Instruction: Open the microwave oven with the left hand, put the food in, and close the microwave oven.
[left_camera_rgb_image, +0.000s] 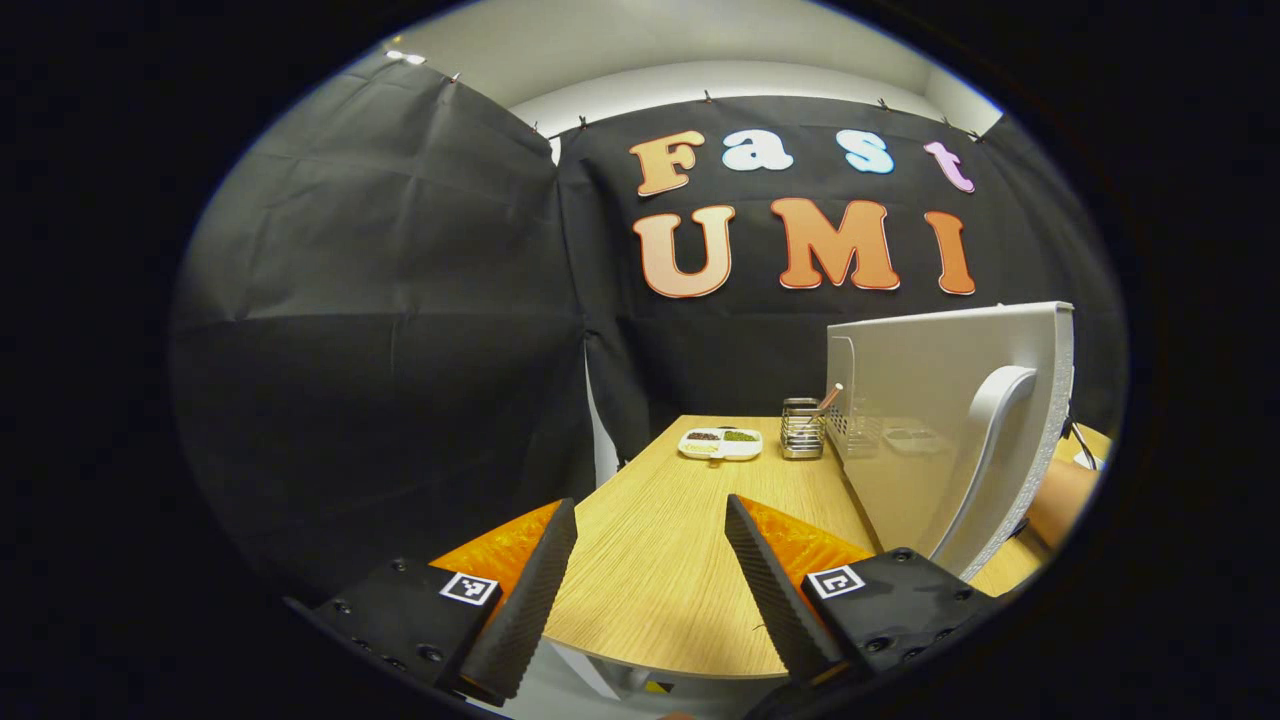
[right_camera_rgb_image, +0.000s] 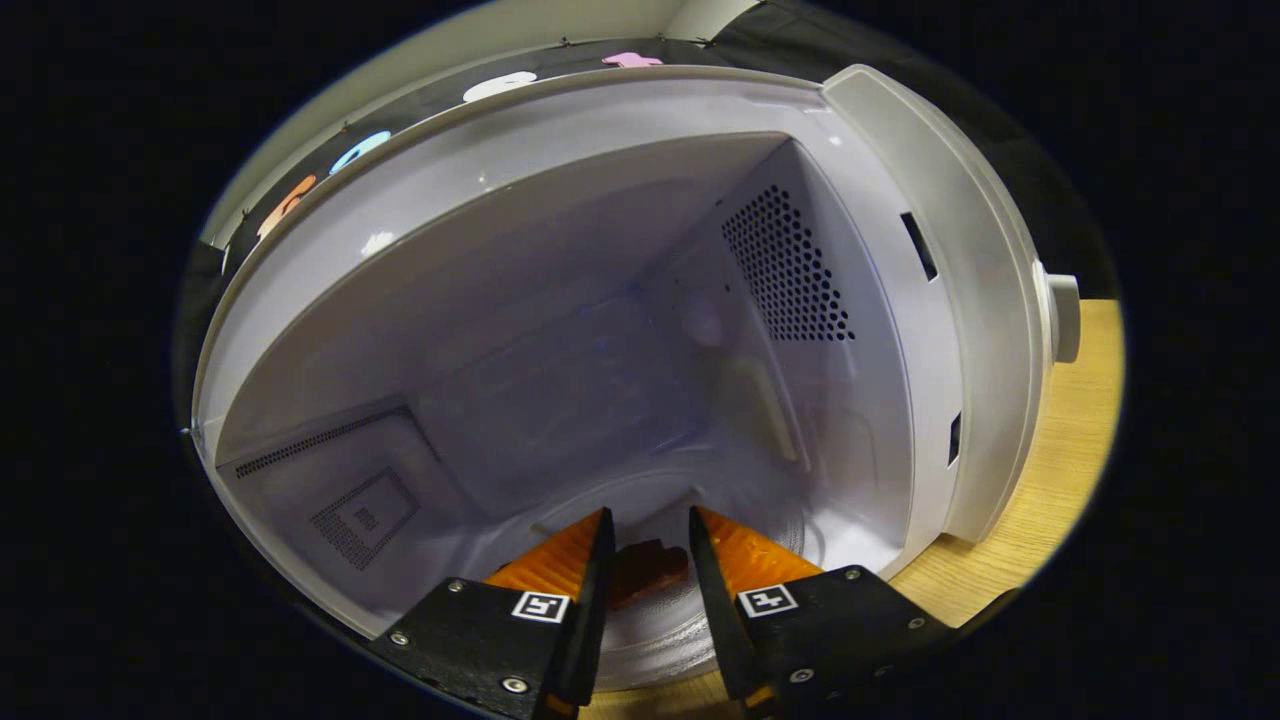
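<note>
The white microwave stands open, and I look straight into its cavity. My right gripper reaches over the front of the glass turntable, shut on a small brown piece of food that spans the gap between both fingers. In the left gripper view the open microwave door swings out on the right, with its white curved handle facing me. My left gripper hovers open above the wooden table, left of the door, with nothing between its fingers.
A white divided tray with bits of food lies at the table's far end, next to a metal utensil holder. A person's forearm shows behind the door. The microwave's knob sticks out at the right.
</note>
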